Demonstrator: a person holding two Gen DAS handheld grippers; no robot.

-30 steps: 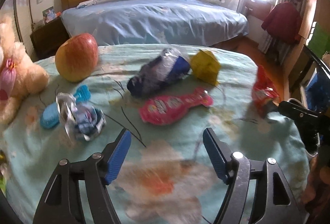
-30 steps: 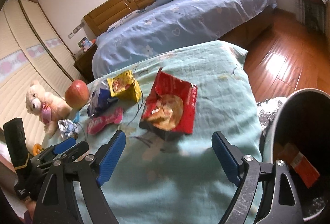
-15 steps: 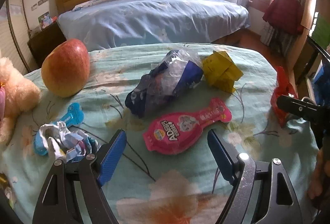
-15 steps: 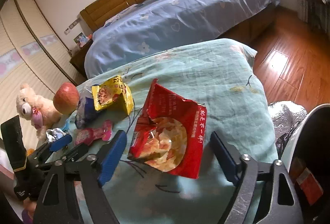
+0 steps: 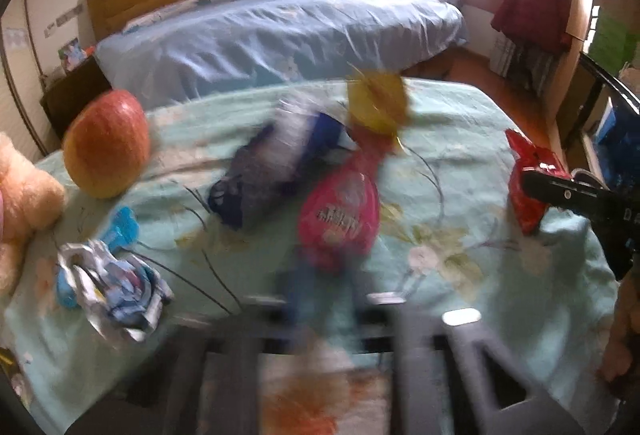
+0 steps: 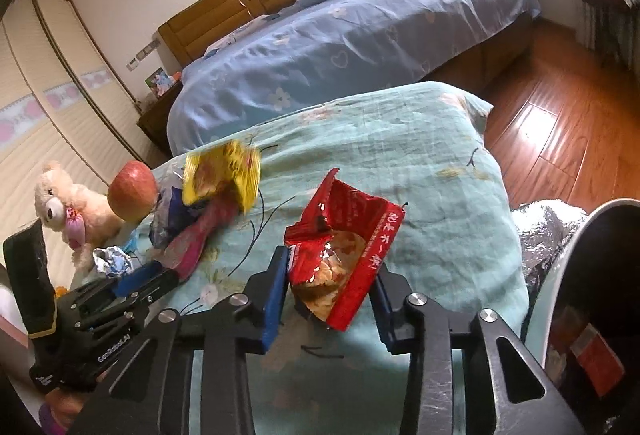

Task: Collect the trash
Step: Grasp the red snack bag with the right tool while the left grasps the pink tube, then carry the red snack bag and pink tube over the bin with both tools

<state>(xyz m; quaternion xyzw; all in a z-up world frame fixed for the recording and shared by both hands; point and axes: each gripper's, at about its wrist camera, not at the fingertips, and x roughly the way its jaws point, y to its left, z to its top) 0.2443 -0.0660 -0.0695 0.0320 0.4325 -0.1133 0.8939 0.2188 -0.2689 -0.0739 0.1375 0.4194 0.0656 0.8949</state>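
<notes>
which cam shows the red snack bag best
The right wrist view: the red snack bag sits sharp and open between the right gripper fingers, chips showing. The left wrist view only catches it edge-on at the far right, partly behind that gripper.

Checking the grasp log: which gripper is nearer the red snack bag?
Right. The right gripper has its fingers on both sides of the red bag. The left gripper is off to the bag's left, at the pink wrapper.
</notes>
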